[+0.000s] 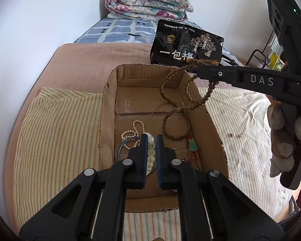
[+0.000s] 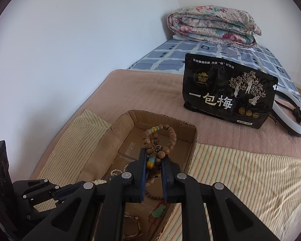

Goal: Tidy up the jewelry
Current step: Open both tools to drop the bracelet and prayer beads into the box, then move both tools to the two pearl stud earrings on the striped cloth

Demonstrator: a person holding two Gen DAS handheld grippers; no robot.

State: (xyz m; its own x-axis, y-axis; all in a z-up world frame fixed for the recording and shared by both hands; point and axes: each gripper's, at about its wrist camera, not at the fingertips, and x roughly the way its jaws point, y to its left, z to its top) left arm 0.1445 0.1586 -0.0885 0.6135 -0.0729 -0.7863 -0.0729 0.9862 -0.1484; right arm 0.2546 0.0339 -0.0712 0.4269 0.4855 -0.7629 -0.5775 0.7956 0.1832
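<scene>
A shallow cardboard box (image 1: 108,110) sits on the bed. My left gripper (image 1: 151,140) is low inside it, shut on a white bead bracelet (image 1: 151,152). My right gripper (image 1: 199,71) reaches in from the right above the box's far corner, shut on a long brown bead necklace (image 1: 166,92). The necklace's loops hang down and its lower end rests on the box floor. In the right wrist view the brown beads (image 2: 160,136) bunch between and beyond the fingers of the right gripper (image 2: 153,160). A cream bead strand (image 1: 134,130), a thin bangle (image 1: 120,148) and a green pendant (image 1: 193,145) lie in the box.
A black snack bag (image 1: 186,44) stands behind the box on the pink blanket (image 1: 80,64). A folded floral quilt (image 1: 148,2) lies at the far end of the bed, and a ring light (image 2: 299,118) lies behind the bag. Small earrings (image 1: 230,134) lie on the striped cover right of the box.
</scene>
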